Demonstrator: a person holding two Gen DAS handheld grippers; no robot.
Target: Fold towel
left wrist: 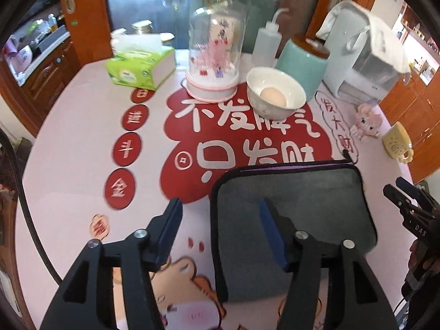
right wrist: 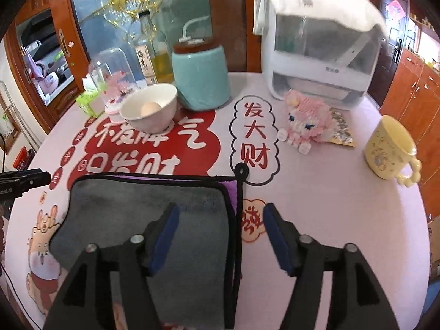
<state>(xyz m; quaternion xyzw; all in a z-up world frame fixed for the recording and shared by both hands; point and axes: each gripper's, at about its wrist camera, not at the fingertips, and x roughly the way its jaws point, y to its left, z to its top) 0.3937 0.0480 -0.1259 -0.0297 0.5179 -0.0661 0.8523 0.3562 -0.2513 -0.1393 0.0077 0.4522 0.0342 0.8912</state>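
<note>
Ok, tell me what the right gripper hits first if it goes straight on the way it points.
Probably the right edge of the gray towel, which lies just under and ahead of the right gripper; its open fingers straddle that edge. Beyond it the tablecloth runs bare up to the teal jar, though depth is unclear.

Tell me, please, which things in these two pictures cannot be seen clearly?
- Towel, near edge: left wrist view, hidden behind the left gripper.
- Towel's near right corner: right wrist view, cut off by the bottom edge, under the right gripper.
- Egg: lower part hidden by the bowl wall.
</note>
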